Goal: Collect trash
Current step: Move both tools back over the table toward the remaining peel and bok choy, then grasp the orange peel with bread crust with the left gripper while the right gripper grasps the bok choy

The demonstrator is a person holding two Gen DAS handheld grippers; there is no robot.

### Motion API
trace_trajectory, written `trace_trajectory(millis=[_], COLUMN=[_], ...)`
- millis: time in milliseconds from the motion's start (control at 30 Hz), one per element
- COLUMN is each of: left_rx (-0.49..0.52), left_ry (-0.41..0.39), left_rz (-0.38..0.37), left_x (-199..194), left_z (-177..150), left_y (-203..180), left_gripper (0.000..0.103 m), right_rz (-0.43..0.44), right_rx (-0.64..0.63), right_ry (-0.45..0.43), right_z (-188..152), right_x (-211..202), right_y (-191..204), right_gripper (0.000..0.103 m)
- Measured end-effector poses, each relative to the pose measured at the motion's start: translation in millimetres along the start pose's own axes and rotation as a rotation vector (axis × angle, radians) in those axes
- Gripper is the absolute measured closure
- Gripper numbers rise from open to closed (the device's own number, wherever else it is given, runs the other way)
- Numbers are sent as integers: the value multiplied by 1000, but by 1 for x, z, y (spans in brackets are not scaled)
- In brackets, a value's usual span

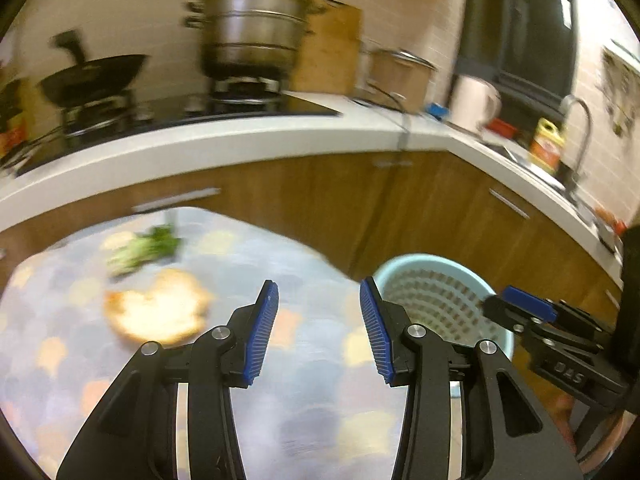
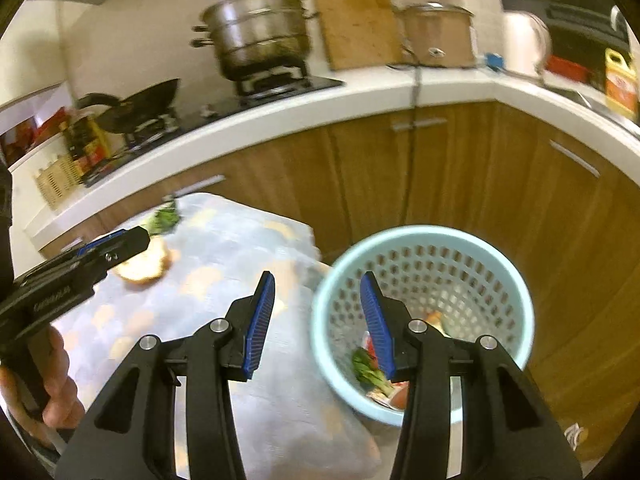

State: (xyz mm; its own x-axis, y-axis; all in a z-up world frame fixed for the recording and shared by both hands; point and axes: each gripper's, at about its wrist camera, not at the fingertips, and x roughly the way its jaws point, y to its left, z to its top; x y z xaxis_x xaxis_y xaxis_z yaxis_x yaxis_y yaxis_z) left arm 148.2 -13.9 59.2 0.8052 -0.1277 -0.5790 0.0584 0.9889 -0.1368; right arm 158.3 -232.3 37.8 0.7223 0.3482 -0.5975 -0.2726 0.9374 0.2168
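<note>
Table (image 1: 240, 360) sat in front of the counter (image 1: 224, 140) w/ cabinets (image 1: 420, 216) underneath. On the table: bread slice (image 1: 158, 308) toward the left, leafy veg (image 1: 146, 248) just behind it, closer to the counter. Basket (image 2: 424, 320) stood on the floor just right of the table, scraps (image 2: 374, 372) lying in its bottom. On the counter behind: wok (image 1: 94, 78) on the left burner, stacked steamer pot (image 1: 250, 28) on the burner to its right, cutting board (image 2: 358, 20) leaning on the wall right of that, then another pot (image 2: 438, 34). Sink tap (image 1: 580, 128) and a bottle (image 1: 546, 146) further right, round the corner.
</note>
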Motion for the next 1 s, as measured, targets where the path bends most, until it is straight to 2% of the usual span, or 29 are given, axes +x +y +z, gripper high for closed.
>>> trace_trajectory(millis=[100,300,500,667,867,933,1000], left_rx=[-50,-136,-238,-257,-255,-231,-241], left_ry=[-25,-44,17,85,152,191,217], left_rz=[61,123,73,60,107,157,154], left_x=[-16,-39,-32,-1,36,50,60], left_z=[1,-2,-8,-13,-17,-19,-22], left_y=[32,93,139,148,150,147,149], left_gripper=[61,55,55,55,55,59,65], right_rz=[31,90,141,165,164,165,153], right_rx=[-31,-92,-141,-163,-213,-231,-271], right_ry=[-14,-11,-5,17,35,37,31], right_z=[3,8,10,9,12,16,23], right_x=[0,8,23,40,50,53,55], right_y=[19,63,98,120,136,141,148], right_gripper=[62,62,62,62,62,62,62])
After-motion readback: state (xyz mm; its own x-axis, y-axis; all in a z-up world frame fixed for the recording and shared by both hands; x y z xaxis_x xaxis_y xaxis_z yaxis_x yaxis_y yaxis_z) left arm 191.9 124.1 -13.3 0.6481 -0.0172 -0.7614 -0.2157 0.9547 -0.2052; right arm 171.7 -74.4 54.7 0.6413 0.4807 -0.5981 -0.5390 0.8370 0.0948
